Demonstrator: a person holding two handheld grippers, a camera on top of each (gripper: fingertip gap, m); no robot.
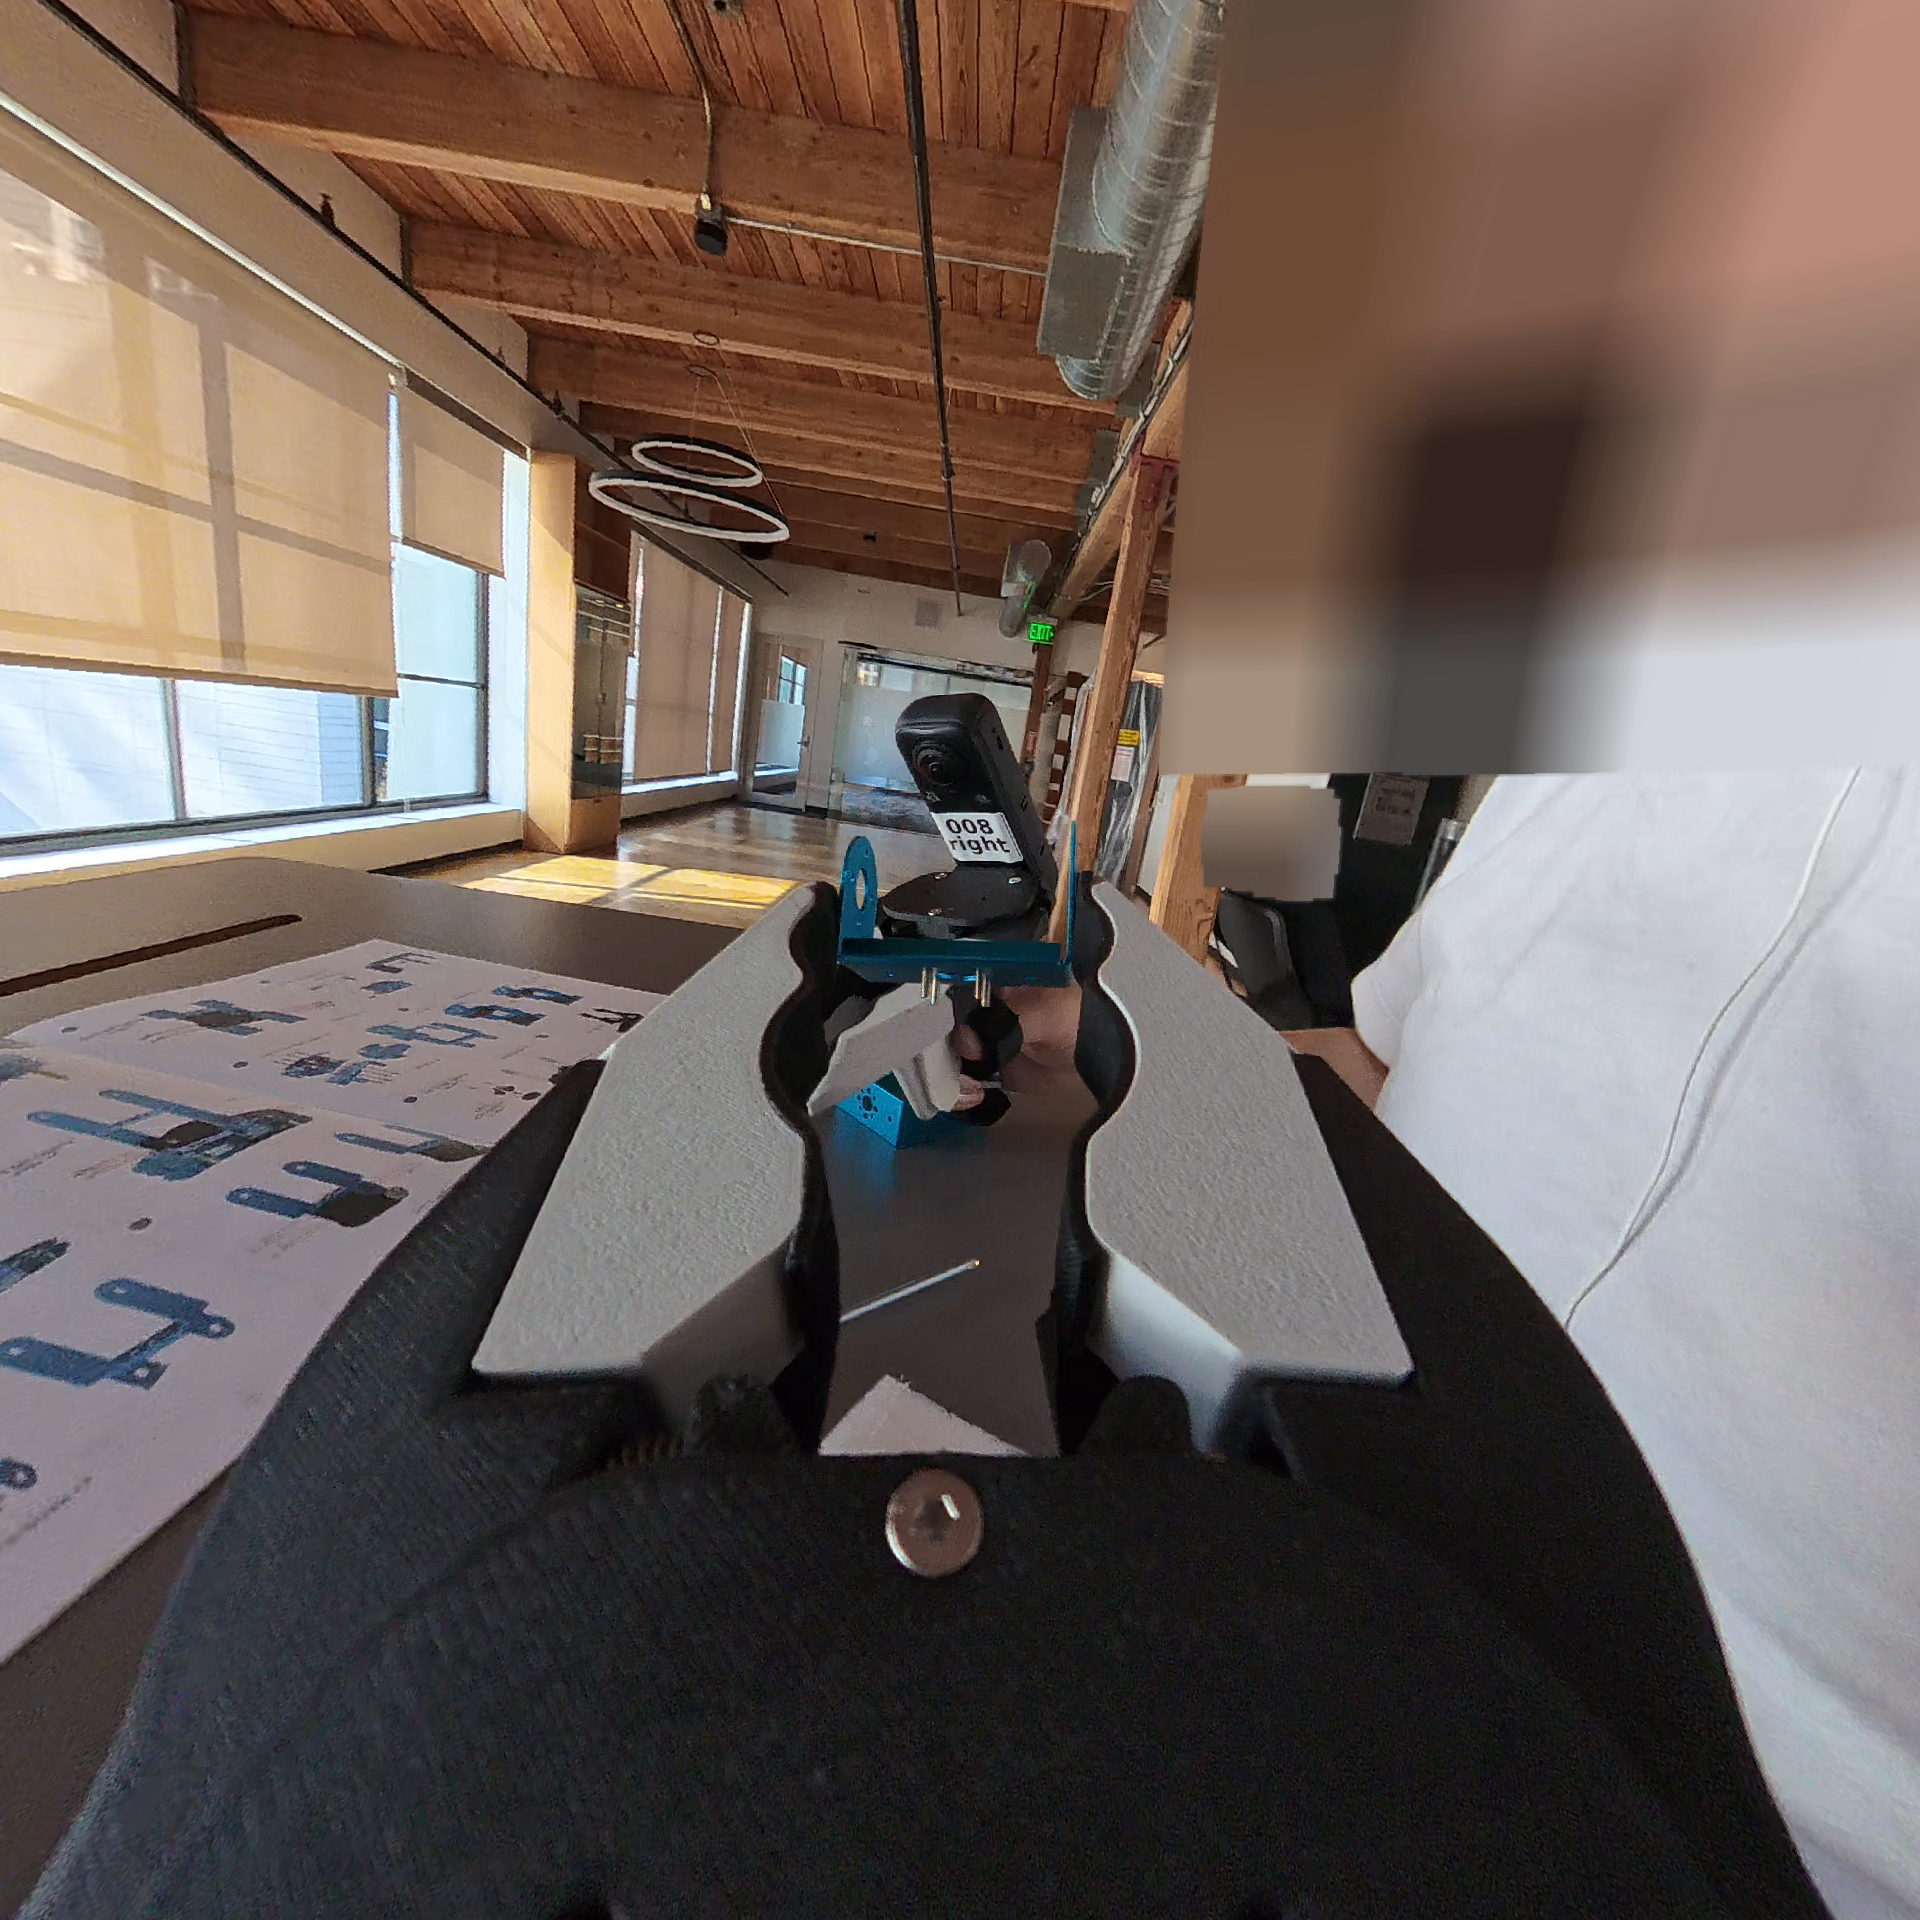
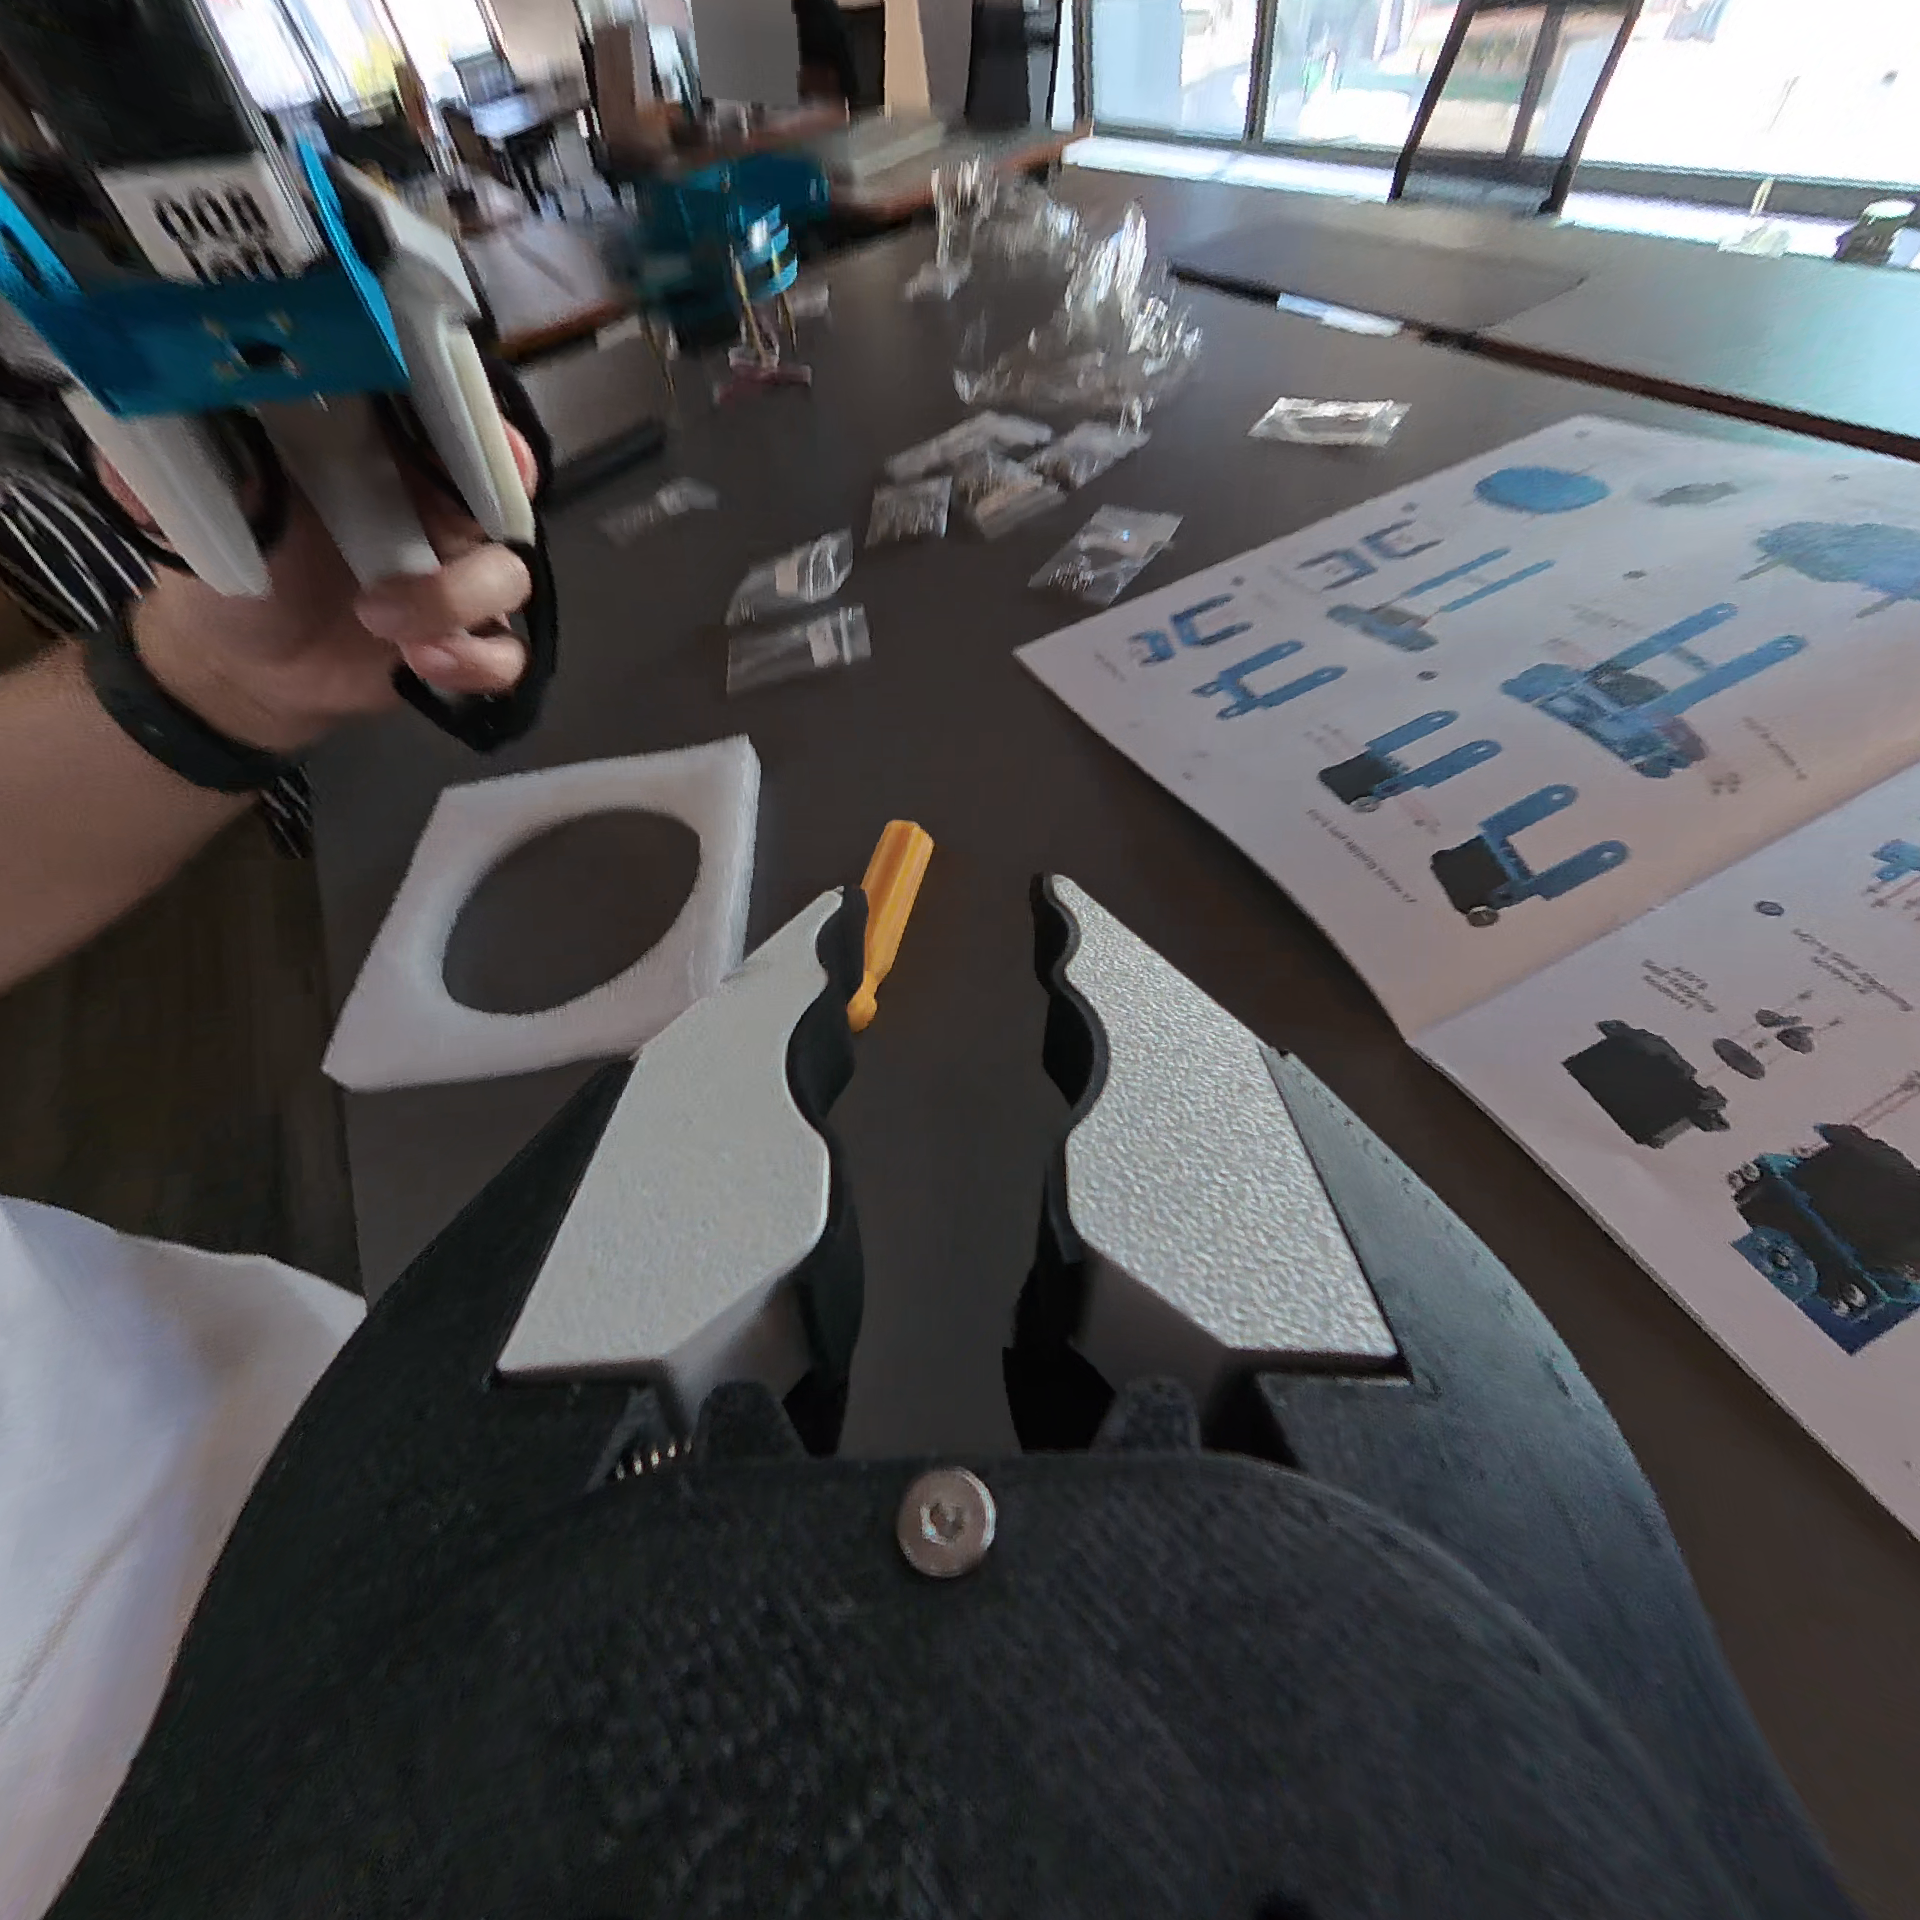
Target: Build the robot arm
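My left gripper (image 1: pixel 958 914) is shut on a blue metal U-bracket (image 1: pixel 956 961) and holds it above the dark table. The bracket also shows in the right wrist view (image 2: pixel 208 343), between the left gripper's white fingers (image 2: pixel 447 416), with a hand on the handle. My right gripper (image 2: pixel 945 902) is open and empty, low over the table. A yellow-handled screwdriver (image 2: pixel 891 894) lies just past its left fingertip. In the left wrist view the right gripper (image 1: pixel 914 1070) sits beyond the bracket, close to a small blue block (image 1: pixel 894 1120) on the table.
An open instruction sheet (image 2: pixel 1507 727) lies on the right and also shows in the left wrist view (image 1: pixel 208 1143). A white foam square with a round hole (image 2: pixel 395 997) lies to the left. Small parts bags (image 2: pixel 800 613), crumpled clear plastic (image 2: pixel 1060 312) and a blue assembly (image 2: pixel 727 229) lie farther back. There is about 15 centimetres between the tips of the two grippers.
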